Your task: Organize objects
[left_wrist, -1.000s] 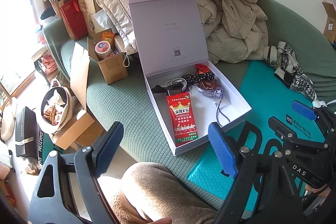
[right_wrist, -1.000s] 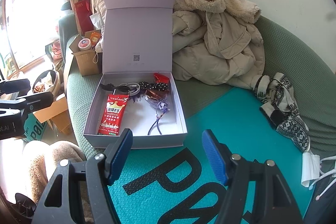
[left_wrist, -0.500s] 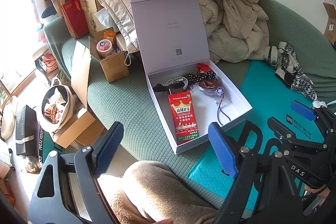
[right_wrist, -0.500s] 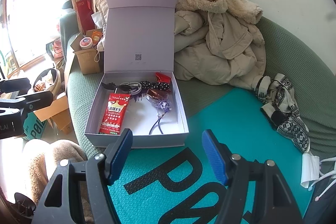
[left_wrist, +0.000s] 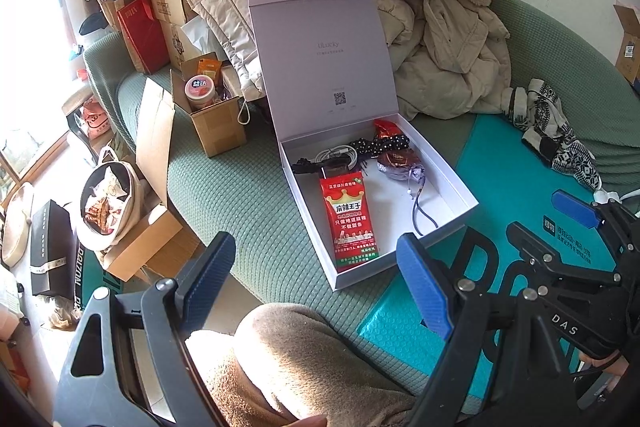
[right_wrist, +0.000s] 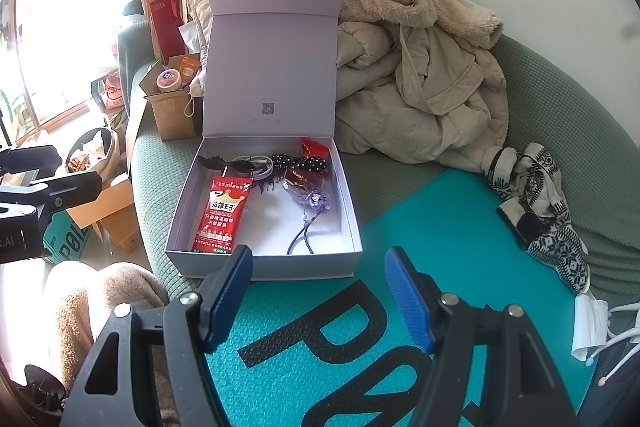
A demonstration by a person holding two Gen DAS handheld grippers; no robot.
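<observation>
A white gift box (left_wrist: 448, 169) (right_wrist: 352, 205) lies open on the green sofa, its lid (left_wrist: 320, 59) (right_wrist: 272, 67) standing upright. Inside lie a red snack packet (left_wrist: 350, 217) (right_wrist: 223, 213), a white cable (left_wrist: 338, 155) (right_wrist: 256, 165), a black dotted band (left_wrist: 384, 145) (right_wrist: 300, 163), a red wrapper (left_wrist: 386, 127) (right_wrist: 314, 147) and a purple pouch with cord (left_wrist: 400, 163) (right_wrist: 310, 199). My left gripper (left_wrist: 312, 279) is open and empty in front of the box. My right gripper (right_wrist: 318, 287) is open and empty over the teal mat, just before the box's front wall.
A teal mat (right_wrist: 420, 247) (left_wrist: 520, 163) covers the sofa to the right of the box. Beige coats (right_wrist: 420, 67) are piled behind. Patterned knitwear (right_wrist: 536, 215) lies at right. A small cardboard box with jars (left_wrist: 208, 107) stands left; bags and boxes crowd the floor (left_wrist: 108, 203).
Both views have shifted only slightly; the box sits a touch further right and lower in the frames. Both grippers stay open and empty.
</observation>
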